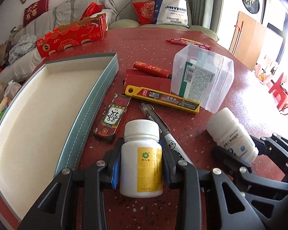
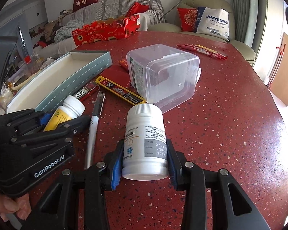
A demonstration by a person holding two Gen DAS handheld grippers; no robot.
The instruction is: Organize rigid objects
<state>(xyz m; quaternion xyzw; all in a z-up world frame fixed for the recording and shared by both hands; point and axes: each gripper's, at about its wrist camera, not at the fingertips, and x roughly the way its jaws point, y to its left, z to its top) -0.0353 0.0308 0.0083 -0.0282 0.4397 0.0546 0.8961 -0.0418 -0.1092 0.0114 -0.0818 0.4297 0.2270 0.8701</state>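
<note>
My left gripper [image 1: 141, 164] is shut on a white pill bottle with a yellow label [image 1: 141, 159], held just above the red table [image 1: 201, 44]; it also shows in the right wrist view [image 2: 67, 113]. My right gripper [image 2: 145, 159] is shut on a white pill bottle with a white and grey label [image 2: 146, 141], seen at lower right in the left wrist view [image 1: 232, 134]. A long grey-green tray with a white inside [image 1: 28, 105] lies to the left. A black and white marker [image 2: 94, 122] lies between the two grippers.
A clear plastic lidded container [image 2: 163, 74] lies ahead. Near it are a yellow blade box [image 1: 161, 98], a small printed box [image 1: 113, 118], red packets [image 1: 144, 80] and a red tube [image 1: 153, 70]. Red pens [image 2: 203, 50] and a red carton [image 1: 71, 34] lie farther back.
</note>
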